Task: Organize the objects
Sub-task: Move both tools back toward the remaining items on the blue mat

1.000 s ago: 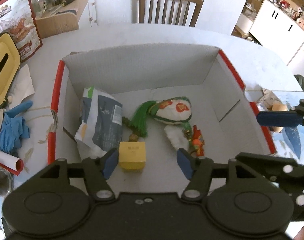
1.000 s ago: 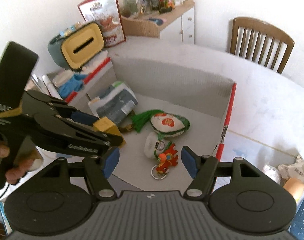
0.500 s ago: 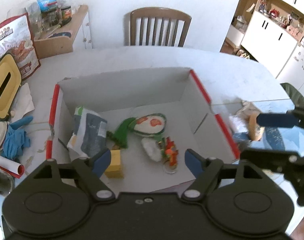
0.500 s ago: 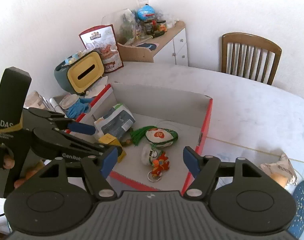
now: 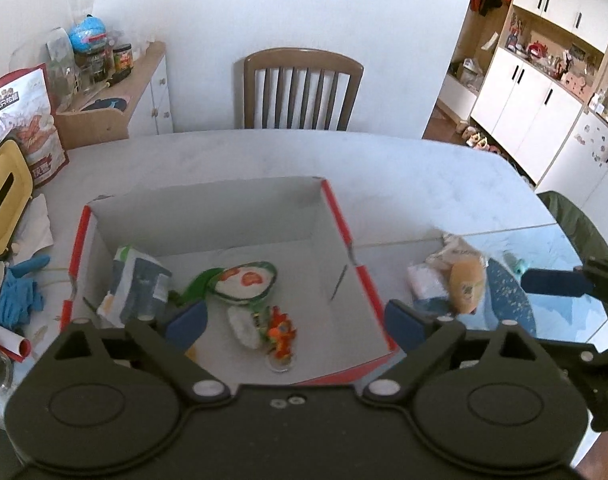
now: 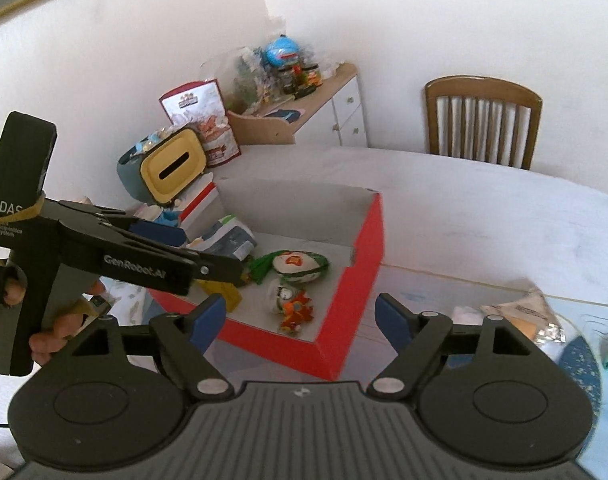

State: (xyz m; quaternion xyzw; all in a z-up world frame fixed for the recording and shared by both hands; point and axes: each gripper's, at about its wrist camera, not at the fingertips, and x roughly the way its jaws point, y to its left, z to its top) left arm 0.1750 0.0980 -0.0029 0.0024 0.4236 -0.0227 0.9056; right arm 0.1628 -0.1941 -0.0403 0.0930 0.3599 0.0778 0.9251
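Observation:
A red-edged cardboard box stands on the table. In it lie a grey-white pouch, a green-and-white tasselled pouch, an orange key-ring toy and a yellow block. In the left wrist view a finger mostly hides the block. My left gripper hovers above the box's near left side, jaws opening and empty. My right gripper hangs off the box's near right corner, jaws opening and empty. A wrapped bun lies right of the box.
A yellow tissue box, a snack bag and blue gloves crowd the table's left side. A blue mat lies under the bun. A wooden chair stands behind the table, beside a sideboard with jars.
Both grippers have drawn back and up from the box while their jaws widened. The yellow block that stood between my left fingers stays in the box.

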